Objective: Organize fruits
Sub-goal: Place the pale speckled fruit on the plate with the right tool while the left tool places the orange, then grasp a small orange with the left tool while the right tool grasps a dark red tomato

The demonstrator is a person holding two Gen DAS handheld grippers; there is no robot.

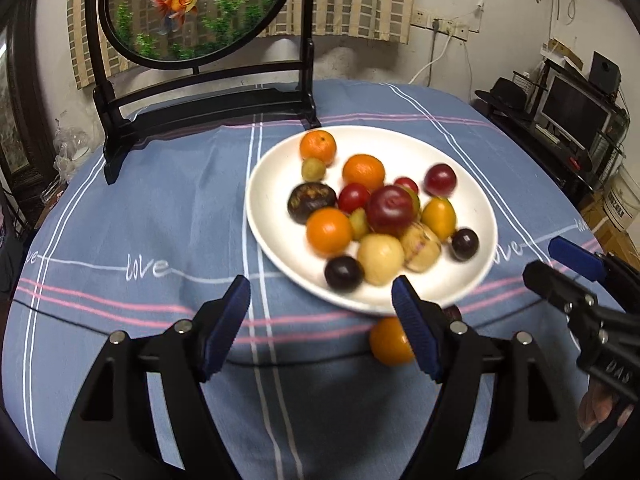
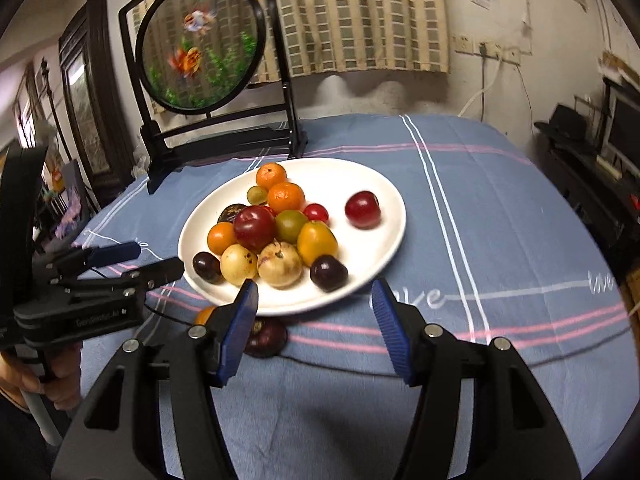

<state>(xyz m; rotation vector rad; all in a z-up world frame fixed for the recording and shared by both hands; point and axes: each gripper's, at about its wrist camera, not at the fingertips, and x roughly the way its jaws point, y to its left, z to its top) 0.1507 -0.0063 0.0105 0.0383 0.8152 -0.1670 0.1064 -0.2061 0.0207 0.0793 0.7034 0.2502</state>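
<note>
while a white plate (image 2: 372, 248) holds piled fruit (image 2: 276, 232), an orange (image 1: 390, 342) and a plum (image 2: 266, 336) lie on the cloth near the left gripper (image 1: 320, 300) and right gripper (image 2: 314, 300), both wide and empty

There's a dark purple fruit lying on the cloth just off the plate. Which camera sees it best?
The right wrist view. There the dark purple fruit lies on the tablecloth just below the white plate, mostly visible beside the gripper's finger. In the left wrist view only a dark sliver peeks out behind the finger, next to the orange fruit.
</note>
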